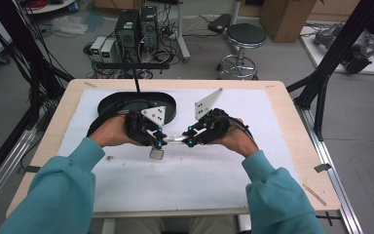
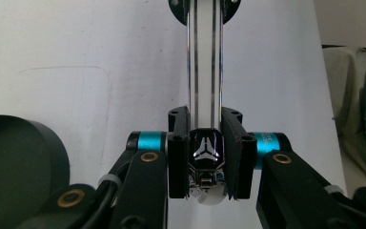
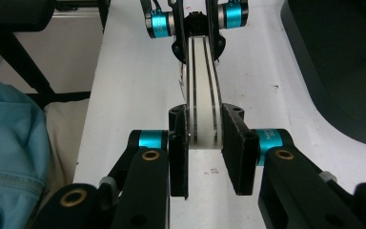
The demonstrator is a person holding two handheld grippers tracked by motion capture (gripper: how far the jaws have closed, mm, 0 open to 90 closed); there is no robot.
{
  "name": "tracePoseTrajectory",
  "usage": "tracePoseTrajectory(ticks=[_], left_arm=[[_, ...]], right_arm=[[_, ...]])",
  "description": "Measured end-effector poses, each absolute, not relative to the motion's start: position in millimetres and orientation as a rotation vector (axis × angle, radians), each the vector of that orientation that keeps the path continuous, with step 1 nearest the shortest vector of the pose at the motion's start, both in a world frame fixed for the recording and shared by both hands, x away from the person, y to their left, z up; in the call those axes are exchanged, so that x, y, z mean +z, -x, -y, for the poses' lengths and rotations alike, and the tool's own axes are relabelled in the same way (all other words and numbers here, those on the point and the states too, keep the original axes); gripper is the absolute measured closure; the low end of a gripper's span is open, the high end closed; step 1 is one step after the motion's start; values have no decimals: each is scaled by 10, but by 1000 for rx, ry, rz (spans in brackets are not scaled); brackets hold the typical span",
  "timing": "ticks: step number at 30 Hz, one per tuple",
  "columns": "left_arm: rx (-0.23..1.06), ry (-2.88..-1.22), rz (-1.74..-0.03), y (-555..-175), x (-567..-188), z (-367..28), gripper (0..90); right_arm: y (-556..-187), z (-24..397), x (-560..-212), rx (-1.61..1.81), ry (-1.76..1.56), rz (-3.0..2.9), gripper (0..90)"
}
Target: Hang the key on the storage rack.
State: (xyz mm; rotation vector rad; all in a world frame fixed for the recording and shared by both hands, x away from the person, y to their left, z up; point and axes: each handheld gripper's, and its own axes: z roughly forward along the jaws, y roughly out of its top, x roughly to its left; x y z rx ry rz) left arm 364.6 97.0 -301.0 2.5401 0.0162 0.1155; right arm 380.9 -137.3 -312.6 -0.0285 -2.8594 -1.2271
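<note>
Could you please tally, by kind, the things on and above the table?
Grippers: 2, left gripper and right gripper
Metal strip: 1
Black tray: 1
White mat: 1
Total: 5

stool (image 1: 245, 36) — beyond table | computer towers (image 1: 136, 27) — floor | cardboard box (image 1: 283, 17)

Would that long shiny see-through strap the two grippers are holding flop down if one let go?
Probably. The long, glossy, clear strap with dark stripes curves slightly between the left gripper and right gripper, so it seems bendy. Its shiny surface may slip.
</note>
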Motion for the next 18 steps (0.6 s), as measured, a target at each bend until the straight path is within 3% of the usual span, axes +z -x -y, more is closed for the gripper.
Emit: tracePoseTrajectory(ticks=[8, 9, 10, 12, 13, 17, 18], left_arm=[[134, -2544, -17, -3635, -3008, -963, 745], [138, -2548, -25, -3632, -3009, -962, 745], [147, -2548, -41, -3635, -3010, -961, 745], [149, -2545, -45, -3645, -3014, -965, 745], [140, -2545, -54, -3653, -3007, -973, 745], [156, -2536, -73, -3658, -2994, -988, 745], [172, -2529, -94, -3656, -2989, -1000, 745]], right_arm=[[-3828, 1377, -3142, -1230, 24, 2838, 723], [-3830, 1376, -3148, -1232, 21, 2833, 648], [-3829, 1353, -3173, -1277, 36, 2830, 361], [-3824, 1341, -3182, -1270, 53, 2855, 319], [-3806, 1325, -3197, -1278, 57, 2897, 170], [-3796, 1321, -3213, -1309, 103, 2936, 85], [-3800, 1330, -3216, -1334, 137, 2924, 4]])
